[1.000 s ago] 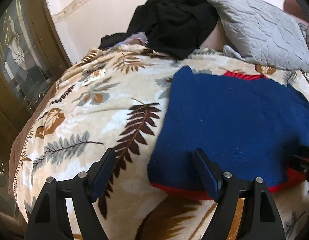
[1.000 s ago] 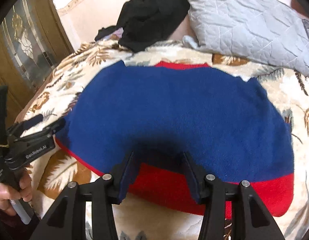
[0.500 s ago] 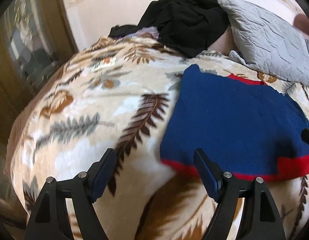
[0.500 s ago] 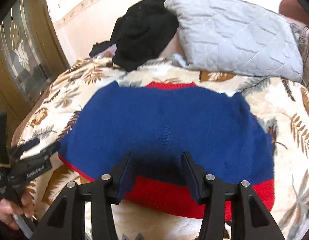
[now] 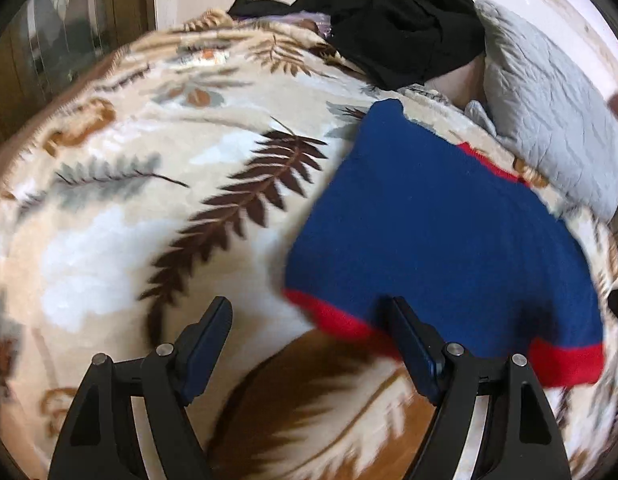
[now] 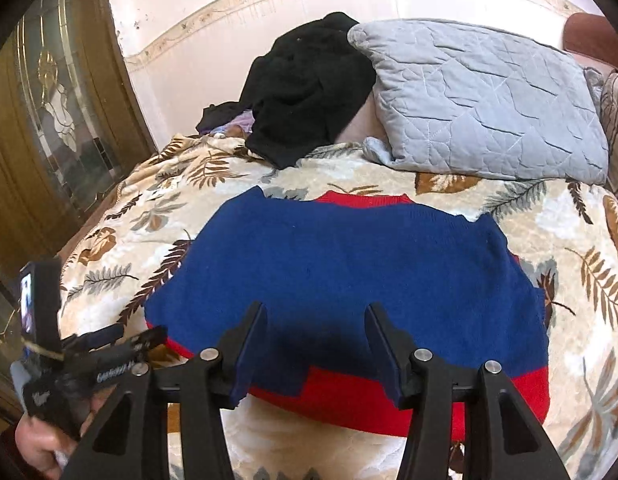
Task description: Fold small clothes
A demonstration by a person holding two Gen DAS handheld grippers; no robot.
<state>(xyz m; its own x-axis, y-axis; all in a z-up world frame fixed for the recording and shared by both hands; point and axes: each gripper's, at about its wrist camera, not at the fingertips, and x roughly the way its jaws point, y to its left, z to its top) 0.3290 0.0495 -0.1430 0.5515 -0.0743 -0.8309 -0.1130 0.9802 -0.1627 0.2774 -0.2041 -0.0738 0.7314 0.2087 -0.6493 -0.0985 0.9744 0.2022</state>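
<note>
The blue sweater (image 6: 341, 280) lies flat on the bed just ahead of both empty, open tongs (left (image 5: 309, 344), right (image 6: 315, 344)); soft, limp knit, best pinched at its red hem corners.

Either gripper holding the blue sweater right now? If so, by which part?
Nothing is held. The left gripper and right gripper both stand open above the sweater, which lies flat on the blanket.

Partly readable white lettering "GenRobot" on the left gripper (image 6: 121, 344) body.
</note>
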